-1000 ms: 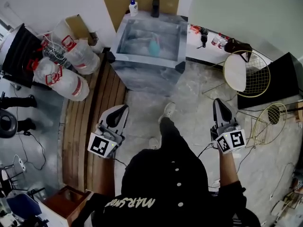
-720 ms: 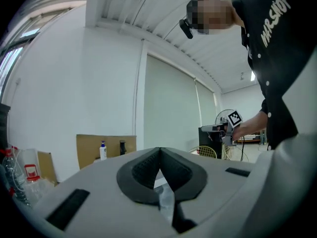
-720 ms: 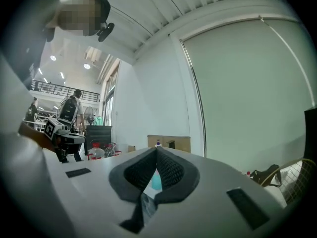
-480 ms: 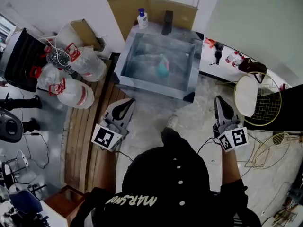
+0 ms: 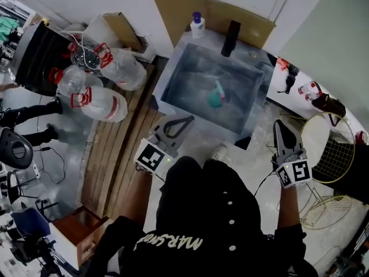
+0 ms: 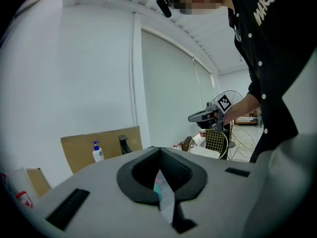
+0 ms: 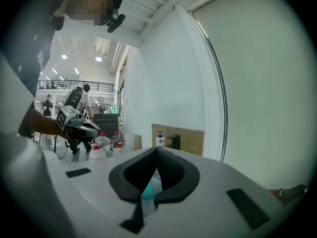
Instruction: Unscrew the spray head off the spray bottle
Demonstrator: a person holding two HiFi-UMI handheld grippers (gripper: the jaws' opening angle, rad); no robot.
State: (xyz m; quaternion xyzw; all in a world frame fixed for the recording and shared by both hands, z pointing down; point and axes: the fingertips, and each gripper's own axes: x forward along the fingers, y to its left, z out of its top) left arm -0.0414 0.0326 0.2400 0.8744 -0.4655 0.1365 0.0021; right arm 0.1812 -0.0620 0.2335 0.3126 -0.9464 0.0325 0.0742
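Head view: we see the steel sink (image 5: 190,77), then our left gripper (image 5: 185,119) and right gripper (image 5: 281,124) short of it, jaws together and empty. The teal spray bottle (image 5: 216,97) lies inside, seemingly on its side. Reaching in closed could shove it away, and a loose hold would let it spin.

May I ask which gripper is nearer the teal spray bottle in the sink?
Left. The left gripper is at the near edge of the sink, short of the spray bottle; the right gripper is farther, past its right side.
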